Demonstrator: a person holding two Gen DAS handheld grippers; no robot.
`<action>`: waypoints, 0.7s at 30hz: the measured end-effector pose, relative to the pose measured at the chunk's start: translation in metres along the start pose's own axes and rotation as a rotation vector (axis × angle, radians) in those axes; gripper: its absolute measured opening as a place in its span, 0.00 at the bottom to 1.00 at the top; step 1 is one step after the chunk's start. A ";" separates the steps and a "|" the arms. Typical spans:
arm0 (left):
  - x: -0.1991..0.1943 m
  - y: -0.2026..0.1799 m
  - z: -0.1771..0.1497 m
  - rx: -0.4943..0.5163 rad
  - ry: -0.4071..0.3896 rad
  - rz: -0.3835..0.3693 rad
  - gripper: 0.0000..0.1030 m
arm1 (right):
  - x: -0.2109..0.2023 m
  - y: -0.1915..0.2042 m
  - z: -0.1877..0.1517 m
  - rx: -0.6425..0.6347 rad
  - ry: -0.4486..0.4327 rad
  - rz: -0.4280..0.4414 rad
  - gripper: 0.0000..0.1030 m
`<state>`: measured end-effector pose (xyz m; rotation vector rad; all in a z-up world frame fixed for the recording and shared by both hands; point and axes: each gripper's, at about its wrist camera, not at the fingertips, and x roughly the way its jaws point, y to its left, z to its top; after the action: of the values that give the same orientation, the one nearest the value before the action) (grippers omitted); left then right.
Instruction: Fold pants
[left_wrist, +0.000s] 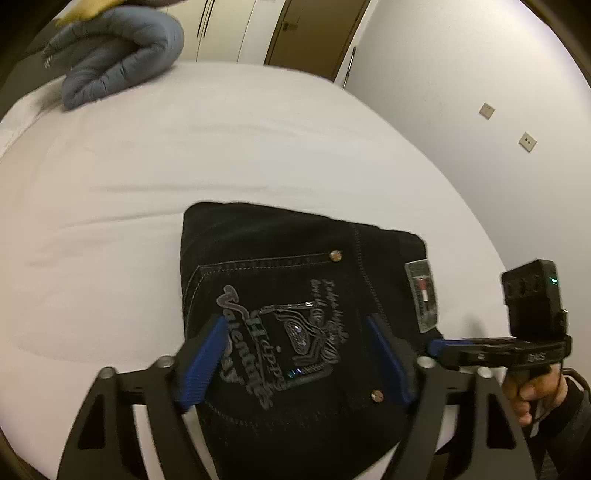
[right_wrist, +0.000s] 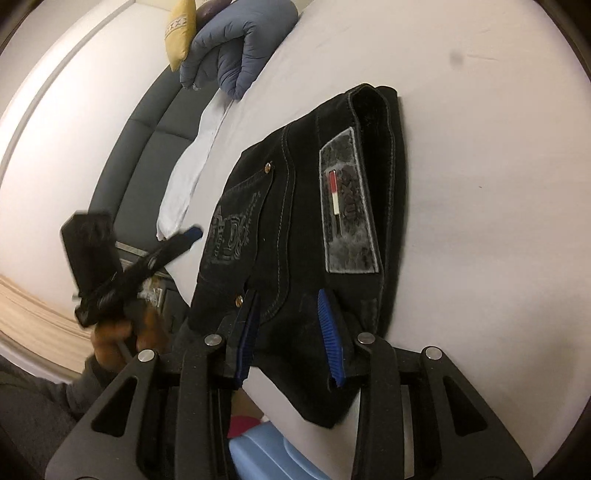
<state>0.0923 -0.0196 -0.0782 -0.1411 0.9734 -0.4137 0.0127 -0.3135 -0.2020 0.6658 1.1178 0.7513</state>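
Note:
Black pants (left_wrist: 295, 295) lie folded into a compact stack on the white bed (left_wrist: 184, 155), back pocket with silver lettering up, a grey waist patch (left_wrist: 423, 295) at the right. My left gripper (left_wrist: 299, 354) is open, blue pads spread over the pocket near the bed's near edge. My right gripper (right_wrist: 291, 332) is open too, fingers either side of the pants' near edge (right_wrist: 295, 229). The right gripper shows in the left wrist view (left_wrist: 443, 345) beside the pants. The left gripper shows in the right wrist view (right_wrist: 188, 234) left of the pants.
A rolled blue-grey quilted jacket (left_wrist: 118, 55) lies at the bed's far left, with a yellow cushion (right_wrist: 181, 33) beside it. A grey padded headboard (right_wrist: 140, 147) and white cloth (right_wrist: 192, 166) run along the left. A blue box (right_wrist: 266, 454) sits below the bed edge.

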 end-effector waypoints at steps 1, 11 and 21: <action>0.009 0.000 0.000 0.010 0.032 0.007 0.72 | -0.003 -0.003 0.000 0.010 0.003 -0.001 0.28; 0.032 -0.013 -0.001 0.089 0.103 0.081 0.58 | -0.024 0.028 0.054 -0.021 -0.070 -0.025 0.28; 0.035 -0.012 0.004 0.088 0.106 0.078 0.58 | 0.031 -0.008 0.098 0.094 -0.016 -0.131 0.00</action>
<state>0.1091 -0.0453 -0.0997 -0.0013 1.0595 -0.3941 0.1148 -0.3024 -0.1952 0.6699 1.1755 0.5838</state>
